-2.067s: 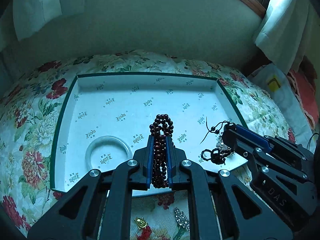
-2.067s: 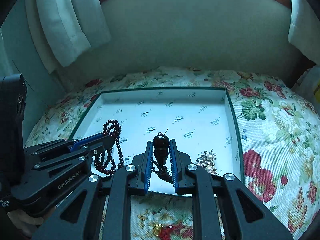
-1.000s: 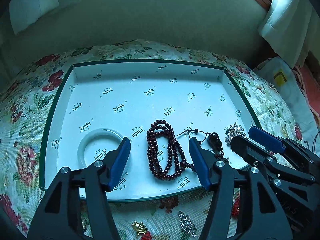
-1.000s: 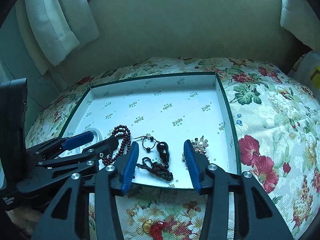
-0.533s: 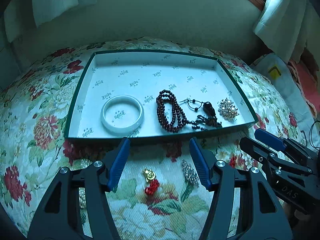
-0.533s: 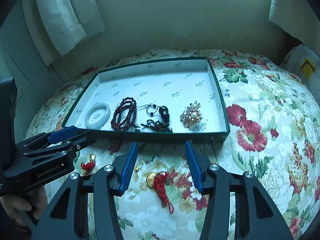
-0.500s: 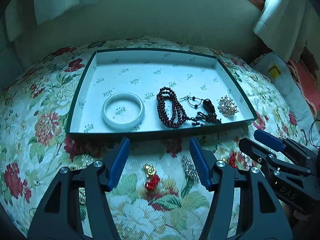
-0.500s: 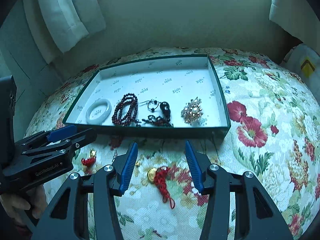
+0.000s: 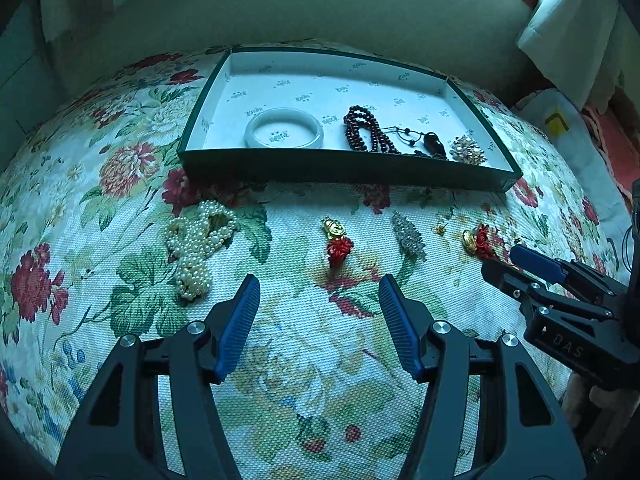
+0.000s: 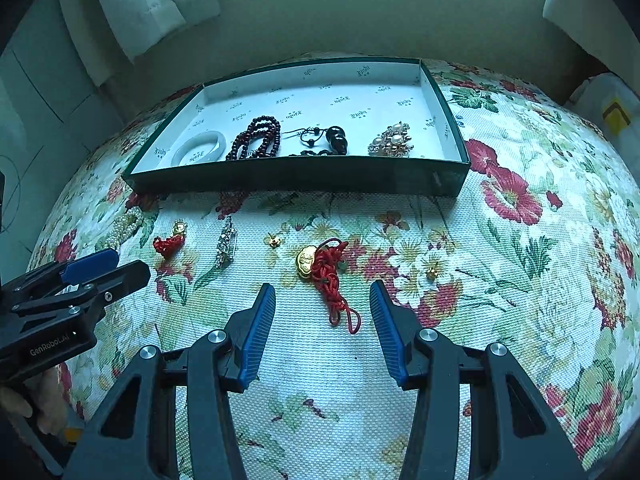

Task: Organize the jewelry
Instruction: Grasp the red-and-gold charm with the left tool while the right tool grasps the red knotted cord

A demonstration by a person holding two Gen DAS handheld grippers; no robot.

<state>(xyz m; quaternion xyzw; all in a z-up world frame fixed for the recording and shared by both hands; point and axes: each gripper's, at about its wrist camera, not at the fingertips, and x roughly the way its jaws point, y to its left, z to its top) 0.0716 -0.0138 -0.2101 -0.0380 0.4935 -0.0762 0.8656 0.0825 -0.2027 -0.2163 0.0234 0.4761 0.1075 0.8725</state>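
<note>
A green-edged white tray holds a pale bangle, dark red beads, a black pendant on a cord and a pearl brooch. On the floral cloth in front lie a pearl necklace, a small gold charm with red tassel, a rhinestone clip and a gold charm on red cord. My left gripper is open, just short of the small charm. My right gripper is open around the red cord's end.
Tiny gold studs lie on the cloth. A wall and white curtains stand behind the tray. A white bag with a yellow mark lies to the right.
Both grippers let go of the beads and the pendant in the tray, opened, and drew back over the cloth. They now hover near the loose pieces in front of the tray.
</note>
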